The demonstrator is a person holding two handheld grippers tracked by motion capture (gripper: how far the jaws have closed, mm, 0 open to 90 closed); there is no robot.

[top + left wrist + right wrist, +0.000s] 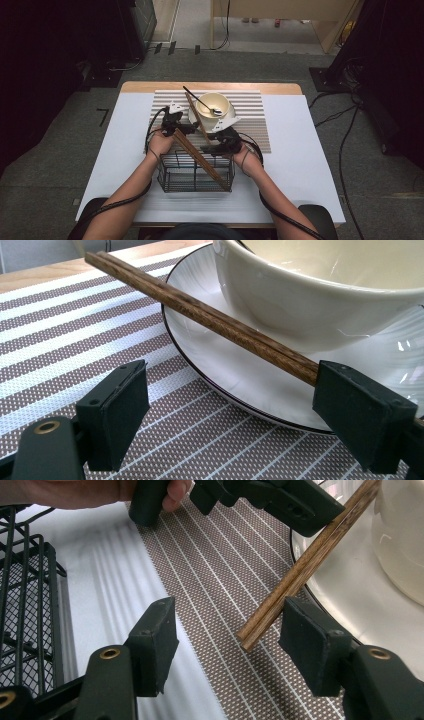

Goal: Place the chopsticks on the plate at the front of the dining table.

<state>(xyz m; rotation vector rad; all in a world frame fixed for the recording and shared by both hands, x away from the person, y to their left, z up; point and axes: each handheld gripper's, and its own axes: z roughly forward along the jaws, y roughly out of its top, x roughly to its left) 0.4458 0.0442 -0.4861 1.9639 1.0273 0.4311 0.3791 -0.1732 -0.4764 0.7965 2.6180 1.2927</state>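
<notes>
Two chopsticks (225, 325) lie side by side as a pair, dark brown wood with a visible grain, square in section and straight. In the left gripper view they slant across the rim of the plate (240, 385), close against the bowl's (310, 295) wall, with the far tips out over the mat (60, 340). In the right gripper view the near ends of the chopsticks (300, 570) hang just over the mat beside the plate's edge.

From above, a second brown pair (200, 157) leans across the wire basket (195, 175).

Materials are plain: the bowl is cream, glossy and round; the plate is white glazed ware with a thin dark rim line; the mat is woven, in brown and white stripes; the basket is black wire mesh, box-shaped; the table (300, 165) is covered in smooth white. A black spoon (202, 104) rests in the bowl.

My left gripper (230, 405) stands released, its jaws wide apart; the chopsticks meet the top of the right-hand jaw, while the other jaw is well clear of them. My right gripper (227, 640) is also released, jaws roughly half spread, with the chopstick ends between them, just beside the right-hand pad; I cannot tell whether they touch it.
</notes>
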